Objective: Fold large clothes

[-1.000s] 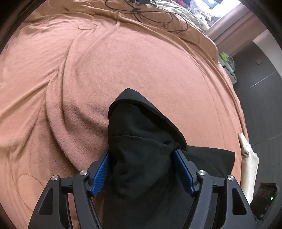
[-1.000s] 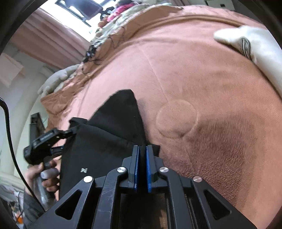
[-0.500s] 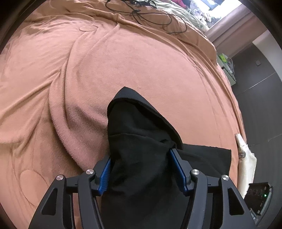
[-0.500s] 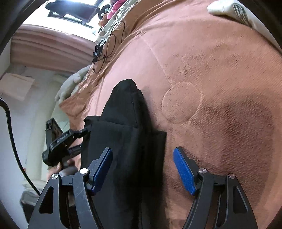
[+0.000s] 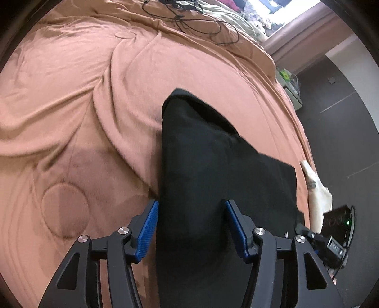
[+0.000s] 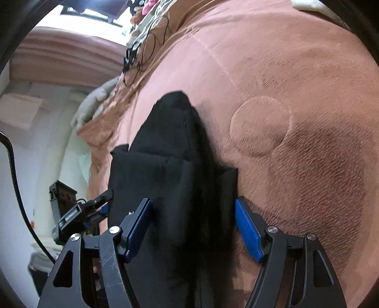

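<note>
A black garment [image 5: 201, 154] lies folded into a long narrow shape on the brown bedspread [image 5: 71, 94]. My left gripper [image 5: 192, 227] has a thick bundle of it between its blue pads, which press on the cloth from both sides, and its jaws are closing. In the right wrist view the same garment [image 6: 165, 154] runs away from me with a pointed far end. My right gripper [image 6: 193, 227] stands open over its near part, with the right pad beside the cloth's edge and nothing pinched. The left gripper [image 6: 80, 213] shows at the garment's left side.
A cream garment [image 5: 317, 189] lies at the bed's right edge, next to dark floor [image 5: 343, 118]. Black cables [image 5: 201, 21] and other clothes sit at the bed's far end. The bedspread [image 6: 308, 94] has raised folds and a stitched circle [image 6: 260, 125].
My right gripper went from shut to wide open, letting go of the black cloth. My left gripper's jaws narrowed on the bundle and the hand shifted, carrying the garment across the bed.
</note>
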Demonstrator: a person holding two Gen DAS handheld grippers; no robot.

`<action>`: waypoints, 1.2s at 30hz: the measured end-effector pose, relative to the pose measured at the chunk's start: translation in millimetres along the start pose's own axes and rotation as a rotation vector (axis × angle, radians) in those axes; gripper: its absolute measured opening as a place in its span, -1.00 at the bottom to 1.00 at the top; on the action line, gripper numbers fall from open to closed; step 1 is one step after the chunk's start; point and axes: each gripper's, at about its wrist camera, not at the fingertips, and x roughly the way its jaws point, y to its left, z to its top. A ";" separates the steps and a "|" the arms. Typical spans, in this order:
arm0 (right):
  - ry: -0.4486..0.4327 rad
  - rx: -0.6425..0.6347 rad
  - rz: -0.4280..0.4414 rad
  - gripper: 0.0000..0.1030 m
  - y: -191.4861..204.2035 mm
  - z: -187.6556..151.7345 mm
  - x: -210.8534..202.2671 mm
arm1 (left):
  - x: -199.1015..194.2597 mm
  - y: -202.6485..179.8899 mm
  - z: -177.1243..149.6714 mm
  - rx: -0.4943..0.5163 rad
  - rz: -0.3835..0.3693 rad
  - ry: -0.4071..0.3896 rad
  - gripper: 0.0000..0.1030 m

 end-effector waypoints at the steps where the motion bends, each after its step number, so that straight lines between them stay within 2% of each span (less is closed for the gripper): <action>1: 0.005 0.000 -0.004 0.37 0.2 0.3 -0.4 | -0.2 0.2 -2.0 0.004 0.000 -0.001 0.14; 5: 0.029 0.003 0.011 0.34 -1.2 0.6 0.4 | 0.3 5.2 -6.9 -0.007 -0.018 0.008 0.12; 12: 0.093 0.021 0.110 0.33 -4.9 10.1 17.7 | 6.9 9.3 -6.1 -0.027 -0.035 0.015 0.10; 17: 0.115 -0.011 0.132 0.32 3.5 19.1 31.4 | 11.0 7.9 -6.9 -0.042 -0.041 0.016 0.10; 19: 0.108 -0.019 0.158 0.24 4.0 21.3 34.1 | 12.3 9.1 -6.2 -0.046 -0.046 0.018 0.10; 21: 0.107 -0.020 0.161 0.05 1.7 20.7 31.3 | 12.4 10.6 -6.4 -0.052 -0.055 0.020 0.10; 27: 0.116 -0.065 0.296 0.04 4.0 14.2 14.3 | 12.9 15.0 -8.9 -0.067 -0.067 0.024 0.10; 29: 0.131 -0.074 0.266 0.03 3.4 13.1 17.1 | 14.8 16.1 -8.6 -0.071 -0.074 0.029 0.10; 34: 0.128 -0.062 0.167 -0.15 8.5 13.8 32.6 | 25.8 18.7 -4.8 -0.097 -0.090 0.049 0.10; 36: 0.112 -0.061 0.146 -0.37 12.9 13.8 32.7 | 24.7 18.0 -3.4 -0.110 -0.084 0.051 0.09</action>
